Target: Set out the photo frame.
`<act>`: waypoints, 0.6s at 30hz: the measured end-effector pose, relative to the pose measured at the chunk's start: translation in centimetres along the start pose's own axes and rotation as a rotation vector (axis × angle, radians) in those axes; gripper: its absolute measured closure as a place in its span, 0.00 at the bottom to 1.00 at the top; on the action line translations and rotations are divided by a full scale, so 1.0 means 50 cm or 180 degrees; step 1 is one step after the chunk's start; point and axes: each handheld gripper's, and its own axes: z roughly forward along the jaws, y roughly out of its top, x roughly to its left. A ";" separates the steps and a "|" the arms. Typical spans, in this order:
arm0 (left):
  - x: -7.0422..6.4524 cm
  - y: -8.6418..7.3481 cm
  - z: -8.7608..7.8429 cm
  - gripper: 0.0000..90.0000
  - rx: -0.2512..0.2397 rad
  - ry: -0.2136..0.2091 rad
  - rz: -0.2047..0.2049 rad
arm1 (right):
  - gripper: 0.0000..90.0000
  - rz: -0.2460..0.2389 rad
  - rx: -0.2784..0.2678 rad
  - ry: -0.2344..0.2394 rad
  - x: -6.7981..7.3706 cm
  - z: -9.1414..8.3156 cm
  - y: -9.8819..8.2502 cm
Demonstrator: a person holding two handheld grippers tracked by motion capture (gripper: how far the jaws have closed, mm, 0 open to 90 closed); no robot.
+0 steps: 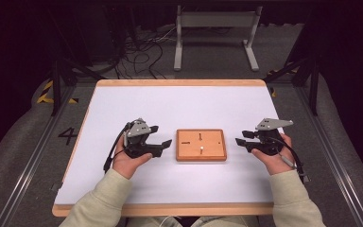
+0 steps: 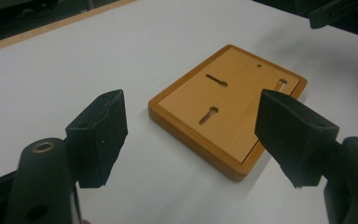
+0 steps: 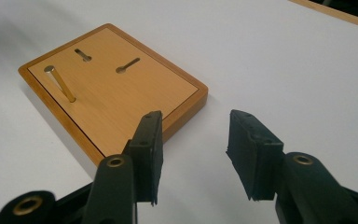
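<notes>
white table (image 1: 123, 189), wooden rim; wooden board (image 1: 214, 152) flat near centre, touching top.

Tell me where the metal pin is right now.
The metal pin stands in the wooden board at table centre, near its front edge in the high view, between the left gripper and right gripper.

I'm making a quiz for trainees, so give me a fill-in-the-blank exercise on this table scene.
1. The wooden board lies ____ the left gripper and the right gripper.
2. A metal peg stands in the board, and ____ keyhole slots stay empty.
3. The jaws of both grippers are ____, with nothing in them.

Missing words: between; two; open
</notes>
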 end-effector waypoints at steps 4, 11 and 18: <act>-0.013 0.013 0.021 0.31 -0.0032 -0.0081 0.0055 | 0.61 0.0033 -0.0007 0.0001 -0.003 -0.001 -0.003; -0.035 0.026 0.051 0.36 -0.0059 -0.0231 0.0146 | 0.64 0.0100 -0.0087 0.0059 -0.008 -0.007 -0.009; -0.051 0.041 0.081 0.37 -0.0077 -0.0390 0.0206 | 0.64 0.0148 -0.0121 0.0061 -0.009 -0.015 -0.019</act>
